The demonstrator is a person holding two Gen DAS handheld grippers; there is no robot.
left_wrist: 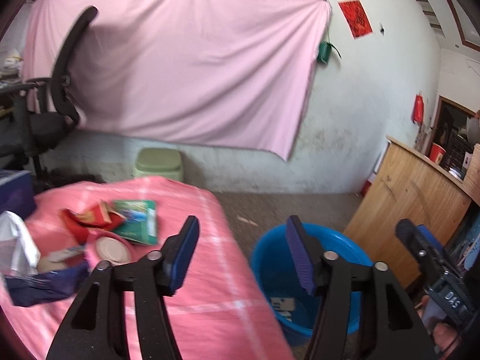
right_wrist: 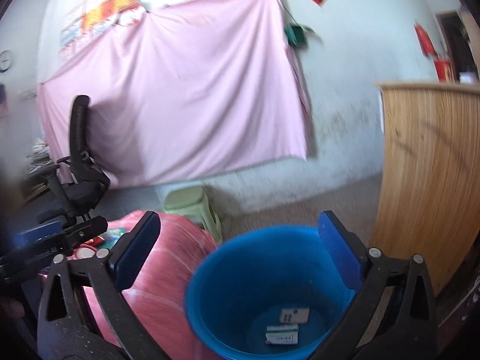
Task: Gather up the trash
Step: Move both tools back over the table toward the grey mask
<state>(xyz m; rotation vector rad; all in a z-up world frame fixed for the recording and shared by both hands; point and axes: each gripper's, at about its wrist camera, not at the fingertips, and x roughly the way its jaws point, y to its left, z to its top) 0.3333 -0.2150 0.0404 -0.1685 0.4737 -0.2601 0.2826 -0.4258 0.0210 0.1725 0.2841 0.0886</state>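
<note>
A blue bucket (left_wrist: 270, 258) (right_wrist: 240, 270) stands on the floor beside a table covered in pink cloth (left_wrist: 195, 300). Two small white boxes (right_wrist: 282, 334) lie at its bottom. Trash sits on the table at the left: a red wrapper (left_wrist: 87, 219), a green packet (left_wrist: 138, 220), a round pink lid (left_wrist: 111, 249), a white bag (left_wrist: 15, 246) and a dark blue bag (left_wrist: 45, 285). My left gripper (left_wrist: 242, 225) is open and empty, between the table's edge and the bucket. My right gripper (right_wrist: 238, 219) is open and empty above the bucket's mouth.
A black office chair (left_wrist: 60, 90) stands at the far left, and a green plastic stool (left_wrist: 159, 162) is behind the table. A wooden cabinet (left_wrist: 414, 198) (right_wrist: 429, 165) rises close to the bucket's right. A pink sheet (left_wrist: 180, 60) hangs on the wall.
</note>
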